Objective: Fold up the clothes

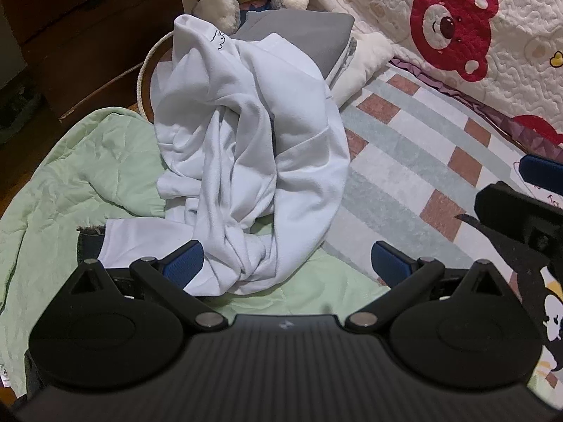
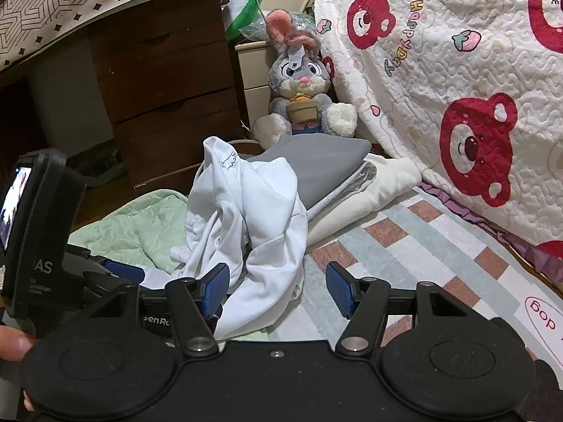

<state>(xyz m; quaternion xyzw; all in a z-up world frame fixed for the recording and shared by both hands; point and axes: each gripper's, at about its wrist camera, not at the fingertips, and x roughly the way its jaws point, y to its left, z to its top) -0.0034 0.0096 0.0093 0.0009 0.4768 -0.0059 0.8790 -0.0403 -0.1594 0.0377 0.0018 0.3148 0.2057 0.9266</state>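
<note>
My left tool (image 1: 285,258) hangs with its blue pads spread wide and nothing between them, poised just short of the white sweatshirt (image 1: 246,147). My right tool (image 2: 276,288) is spread just as wide and also grips nothing; its left pad sits right at the edge of the cloth, though I cannot tell if it touches.

The sweatshirt lies in a crumpled, twisted heap on the bed, its near end on the green blanket (image 1: 70,183) and its far end draped up over a stack of folded grey and cream clothes (image 2: 337,172). I judge it was dropped there as the next piece to fold, beside the pile already done. The checked sheet (image 1: 415,161) to the right is bare, likely kept free as the folding space.

From the left tool, the heap is straight ahead and very near, a twisted tail reaching almost between the pads. From the right tool it lies ahead and to the left.
</note>
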